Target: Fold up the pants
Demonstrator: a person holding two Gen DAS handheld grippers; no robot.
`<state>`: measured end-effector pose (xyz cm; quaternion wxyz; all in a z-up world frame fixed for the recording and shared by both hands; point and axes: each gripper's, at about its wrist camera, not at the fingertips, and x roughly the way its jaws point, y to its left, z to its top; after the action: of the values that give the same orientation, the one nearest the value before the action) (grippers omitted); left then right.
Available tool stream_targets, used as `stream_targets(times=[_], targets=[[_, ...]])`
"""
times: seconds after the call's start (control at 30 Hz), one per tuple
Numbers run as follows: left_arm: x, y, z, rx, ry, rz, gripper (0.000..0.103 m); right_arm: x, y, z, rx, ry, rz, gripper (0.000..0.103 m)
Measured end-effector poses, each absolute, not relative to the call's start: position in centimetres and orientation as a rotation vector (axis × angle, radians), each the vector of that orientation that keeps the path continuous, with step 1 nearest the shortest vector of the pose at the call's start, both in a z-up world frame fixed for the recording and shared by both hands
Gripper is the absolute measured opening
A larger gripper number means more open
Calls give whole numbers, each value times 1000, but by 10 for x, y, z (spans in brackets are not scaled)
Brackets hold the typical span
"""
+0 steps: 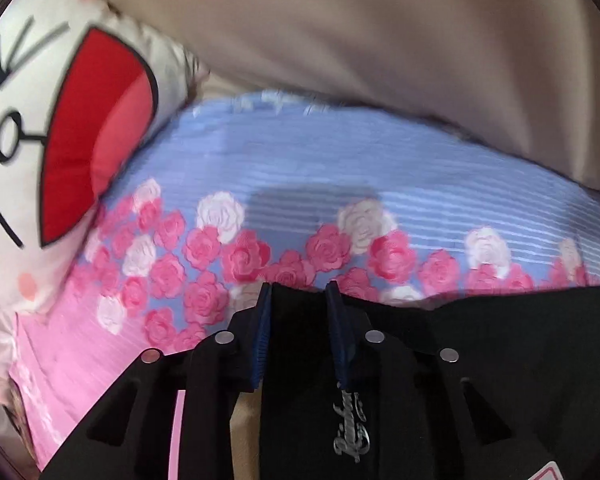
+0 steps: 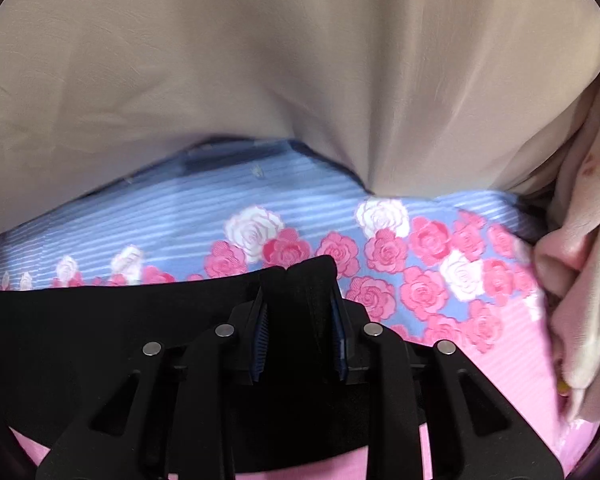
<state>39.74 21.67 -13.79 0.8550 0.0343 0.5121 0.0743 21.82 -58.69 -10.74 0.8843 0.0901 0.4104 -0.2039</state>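
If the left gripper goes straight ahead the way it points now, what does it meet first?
The left gripper, shut on the black pants, points down at the rose-print bedsheet. It would probably meet that sheet first, before the beige fabric behind it; depth is unclear.

Black pants (image 1: 500, 360), rose-printed blue-pink sheet (image 1: 300, 168)

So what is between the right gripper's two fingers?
A bunched fold of the black pants sits between the right gripper fingers, which are shut on it. The right wrist view shows this.
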Motion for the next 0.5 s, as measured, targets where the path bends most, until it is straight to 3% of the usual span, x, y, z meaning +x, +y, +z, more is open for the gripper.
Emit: stream_targets(times=[0.33,0.5], targets=[[231,224,8,-8,806,-124,23,69,-524,38,177,586,-251,17],[133,230,-1,56,927,-158,23,-25,-513,32,160,697,-305,17]])
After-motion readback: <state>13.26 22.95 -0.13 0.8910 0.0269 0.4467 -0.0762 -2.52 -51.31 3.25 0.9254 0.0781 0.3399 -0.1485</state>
